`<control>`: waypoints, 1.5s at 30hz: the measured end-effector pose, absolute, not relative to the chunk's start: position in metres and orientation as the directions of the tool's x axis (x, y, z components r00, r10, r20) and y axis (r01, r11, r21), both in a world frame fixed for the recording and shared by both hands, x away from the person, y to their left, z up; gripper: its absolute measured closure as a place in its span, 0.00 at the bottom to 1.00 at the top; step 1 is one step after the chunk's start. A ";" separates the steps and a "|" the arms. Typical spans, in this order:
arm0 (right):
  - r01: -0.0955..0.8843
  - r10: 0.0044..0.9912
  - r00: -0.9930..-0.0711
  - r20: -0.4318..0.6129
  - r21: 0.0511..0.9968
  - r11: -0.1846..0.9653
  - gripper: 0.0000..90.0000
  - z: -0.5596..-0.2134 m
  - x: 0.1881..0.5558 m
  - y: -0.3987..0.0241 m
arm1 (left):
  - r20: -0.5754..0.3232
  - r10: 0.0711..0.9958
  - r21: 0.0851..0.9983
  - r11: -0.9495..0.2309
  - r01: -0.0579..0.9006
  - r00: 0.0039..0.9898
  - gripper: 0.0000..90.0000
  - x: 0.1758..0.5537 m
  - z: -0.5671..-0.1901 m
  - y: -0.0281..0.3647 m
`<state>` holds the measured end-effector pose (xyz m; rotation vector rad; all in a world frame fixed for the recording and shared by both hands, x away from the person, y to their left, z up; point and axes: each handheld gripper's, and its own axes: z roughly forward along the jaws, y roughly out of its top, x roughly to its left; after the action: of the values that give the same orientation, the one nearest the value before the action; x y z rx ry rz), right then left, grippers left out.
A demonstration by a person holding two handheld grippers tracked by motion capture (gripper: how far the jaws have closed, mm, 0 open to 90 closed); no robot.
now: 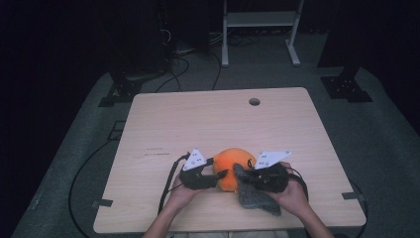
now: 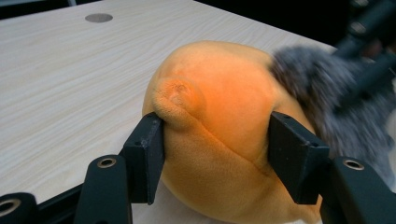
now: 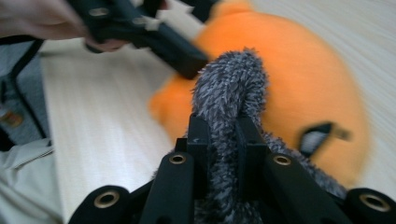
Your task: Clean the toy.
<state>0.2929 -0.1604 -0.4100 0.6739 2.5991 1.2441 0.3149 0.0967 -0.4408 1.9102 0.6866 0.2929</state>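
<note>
An orange plush toy (image 1: 232, 166) lies on the wooden table (image 1: 208, 119) near its front edge. My left gripper (image 1: 221, 174) comes at it from the left. In the left gripper view both pads press into the plush toy (image 2: 219, 107), one on a small bump and one on the far side. My right gripper (image 1: 242, 174) is shut on a grey fuzzy cloth (image 1: 257, 198) that drapes over the toy's right side and hangs toward the front edge. In the right gripper view the grey cloth (image 3: 231, 88) rises between the closed jaws in front of the plush toy (image 3: 308, 79).
A round cable hole (image 1: 254, 101) sits near the table's far edge. A black cable (image 1: 168, 183) trails off the front left. Beyond the table stand a white frame (image 1: 260, 20) and dark stands on grey floor.
</note>
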 end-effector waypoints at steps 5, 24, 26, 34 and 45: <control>0.302 0.382 -0.922 0.054 0.719 0.626 0.87 -0.419 0.288 -0.144 | -0.137 0.590 0.890 -0.279 0.360 0.796 0.45 0.319 -0.443 0.102; 0.393 0.504 -0.859 0.093 0.750 0.531 0.86 -0.424 0.298 -0.181 | -0.253 0.530 0.861 -0.258 0.438 0.809 0.21 0.326 -0.449 0.100; 0.373 0.491 -0.869 0.070 0.745 0.553 0.86 -0.420 0.295 -0.179 | -0.218 0.530 0.875 -0.266 0.405 0.820 0.34 0.323 -0.448 0.099; 0.291 0.492 -0.871 -0.003 0.803 0.520 0.86 -0.391 0.294 -0.176 | 0.039 0.494 0.903 -0.389 0.181 0.868 0.48 0.305 -0.436 0.086; 0.218 0.443 -0.892 -0.085 0.778 0.589 0.87 -0.385 0.289 -0.168 | 0.197 0.436 0.876 -0.481 0.042 0.878 0.48 0.291 -0.435 0.075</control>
<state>0.2887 -0.1680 -0.3853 0.5434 2.5498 1.1952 0.2915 0.0750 -0.4348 2.0327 0.3473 0.4896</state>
